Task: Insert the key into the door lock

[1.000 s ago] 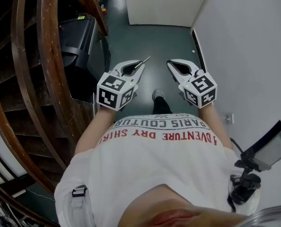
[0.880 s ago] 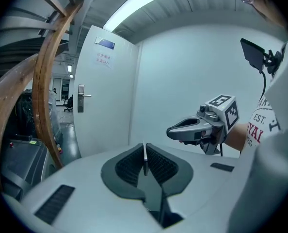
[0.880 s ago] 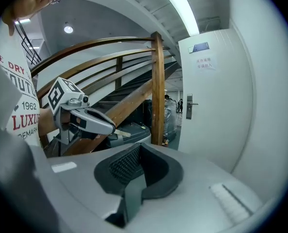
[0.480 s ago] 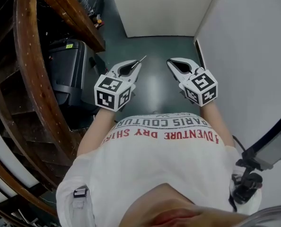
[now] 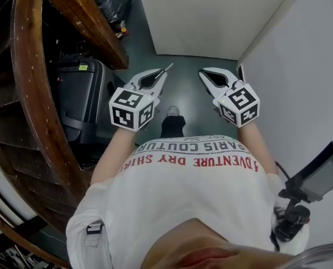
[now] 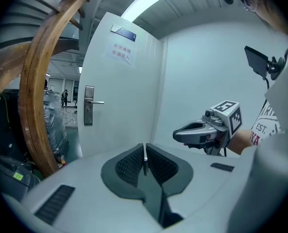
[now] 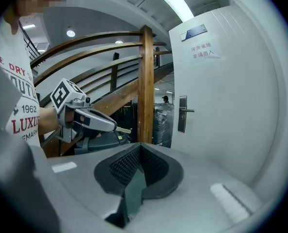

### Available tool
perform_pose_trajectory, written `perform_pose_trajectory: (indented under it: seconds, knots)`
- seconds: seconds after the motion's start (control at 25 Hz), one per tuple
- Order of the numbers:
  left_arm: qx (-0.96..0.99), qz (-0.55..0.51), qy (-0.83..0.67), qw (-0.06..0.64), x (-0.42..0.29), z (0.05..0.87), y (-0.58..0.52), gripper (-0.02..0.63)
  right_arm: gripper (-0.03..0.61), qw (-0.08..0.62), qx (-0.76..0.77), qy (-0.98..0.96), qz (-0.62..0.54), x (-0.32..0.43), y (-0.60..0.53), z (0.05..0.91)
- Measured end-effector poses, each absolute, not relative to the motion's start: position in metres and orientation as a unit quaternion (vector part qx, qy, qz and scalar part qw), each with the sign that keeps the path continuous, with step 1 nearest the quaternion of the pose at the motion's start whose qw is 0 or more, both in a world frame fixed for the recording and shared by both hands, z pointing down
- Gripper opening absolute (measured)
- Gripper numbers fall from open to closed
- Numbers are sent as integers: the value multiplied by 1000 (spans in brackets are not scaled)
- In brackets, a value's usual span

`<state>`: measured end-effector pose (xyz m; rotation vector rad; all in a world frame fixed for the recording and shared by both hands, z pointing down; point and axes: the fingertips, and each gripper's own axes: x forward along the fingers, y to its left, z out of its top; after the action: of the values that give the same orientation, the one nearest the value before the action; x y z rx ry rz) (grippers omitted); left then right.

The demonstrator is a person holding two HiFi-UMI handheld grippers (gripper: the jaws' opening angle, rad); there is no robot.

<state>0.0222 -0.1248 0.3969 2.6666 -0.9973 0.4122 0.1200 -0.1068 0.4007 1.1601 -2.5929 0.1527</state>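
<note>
- Left gripper [image 5: 165,75] has its jaws clamped on the key [image 5: 168,68]. The thin metal blade is pinched edge-on between the ribbed pads and juts past the tips toward the door [image 6: 120,81].
- Right gripper [image 5: 202,74] has its jaws pressed together with nothing between them.
- The lock plate [image 6: 88,106], with its lever handle, sits at the door's left edge at mid height. It is well apart from the key, and the keyhole itself is too small to make out.
- Likely risk: only a narrow strip of the key is gripped, so any off-centre touch on the plate could pivot it between the pads or push it back into them.
- Likely risk: the blade's upright set may not match the slot, and then it would jam against the plate face instead of entering.
- Likely risk: the wooden stair post [image 7: 145,84] stands near the door's lock edge, so a wide approach from the left could knock the gripper against it.
- Pose: both forearms reach forward from the chest, side by side and apart. The marker cubes face the person, and both grippers point a little downward toward the door.
</note>
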Motion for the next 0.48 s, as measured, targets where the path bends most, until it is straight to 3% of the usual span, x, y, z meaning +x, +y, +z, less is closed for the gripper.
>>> perform_pose_trajectory:
  seconds: [0.48]
  knots:
    - [919, 128, -348, 134, -6, 400, -371, 23, 2, 171, 406, -898, 23, 98, -353, 385]
